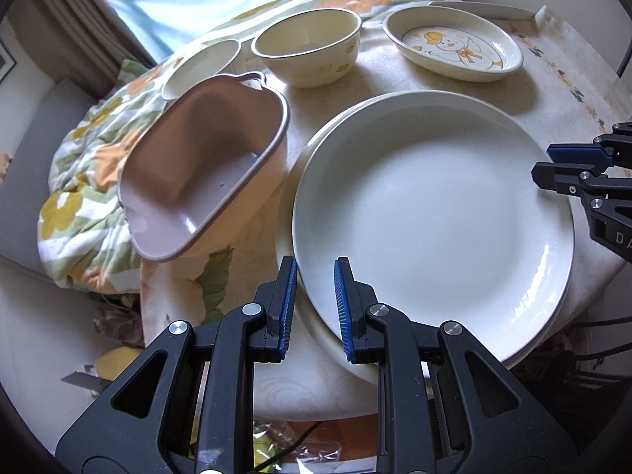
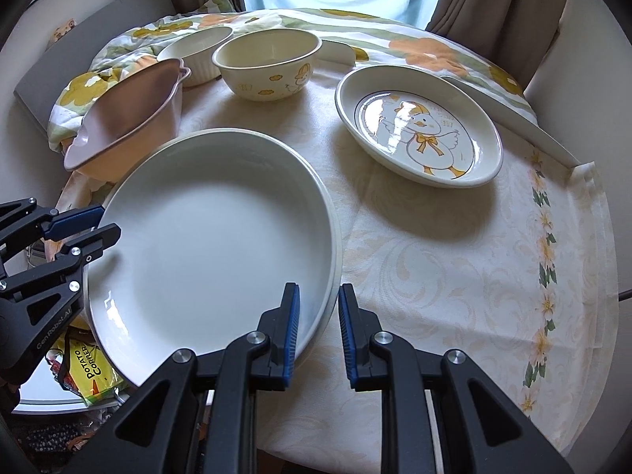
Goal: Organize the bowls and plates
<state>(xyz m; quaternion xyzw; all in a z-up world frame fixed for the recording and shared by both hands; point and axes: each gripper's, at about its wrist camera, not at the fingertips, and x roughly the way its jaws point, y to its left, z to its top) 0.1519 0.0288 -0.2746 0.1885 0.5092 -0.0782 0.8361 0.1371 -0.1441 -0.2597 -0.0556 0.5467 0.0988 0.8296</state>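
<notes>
Straddling opposite rims of the large round white ceramic plate [image 1: 430, 221] with left gripper [image 1: 315, 308] and right gripper [image 2: 318, 333] both parted, second plate beneath mostly hiding.

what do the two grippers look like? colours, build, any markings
Both match: the left gripper and right gripper have black plastic frames with triangular cut-outs, silver round pivot pins, and two fingers lined with ribbed blue pads. In the right wrist view the left gripper's side carries white "Gen Robot-AI" lettering. In the left view the right gripper shows white letters "DA", cut off. No sleeves or hands visible.

Opposed close views, shared white plate [image 1: 430, 213].
</notes>
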